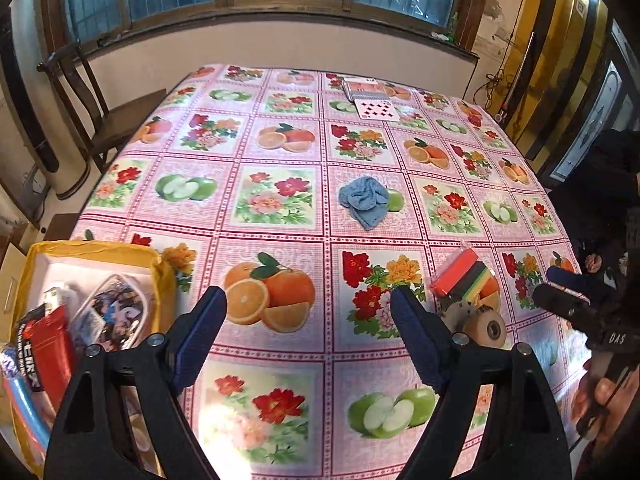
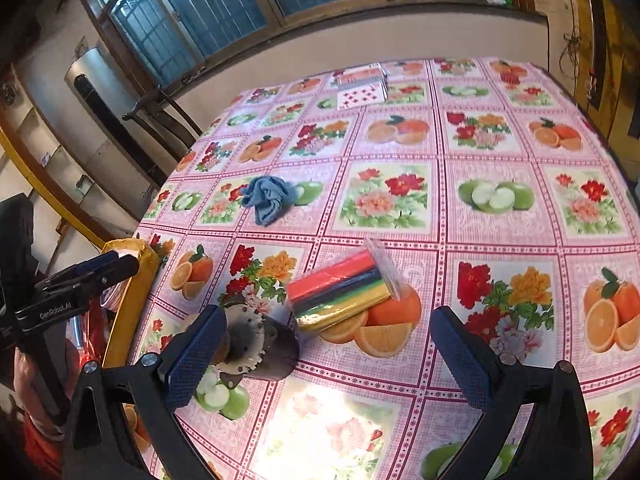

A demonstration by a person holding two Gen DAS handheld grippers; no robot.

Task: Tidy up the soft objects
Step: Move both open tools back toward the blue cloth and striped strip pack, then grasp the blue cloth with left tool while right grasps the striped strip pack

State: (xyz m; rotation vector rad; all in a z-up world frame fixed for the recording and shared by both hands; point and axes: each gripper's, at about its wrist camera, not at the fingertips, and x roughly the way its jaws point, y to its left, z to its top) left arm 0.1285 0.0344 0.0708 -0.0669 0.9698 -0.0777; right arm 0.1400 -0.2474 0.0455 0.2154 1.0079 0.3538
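the left gripper point(image 1: 308, 312) has two fat blue fingers point(image 1: 202, 332) with a bumpy, grippy skin. they sit on black plastic arms shaped like big triangles, each with a see-through hole in it. small round silver screws point(image 1: 155, 339) hold the parts together.

the right gripper point(image 2: 324, 344) looks just the same: blue bumpy fingers point(image 2: 194, 354), black arms, shiny silver screws point(image 2: 508, 358).

seen from the side, the left one has small white letters on its black body (they read "genrobo.ai"). the other one shows the white letters "das". a bit of red sleeve point(image 2: 40, 446) shows low by the left gripper.
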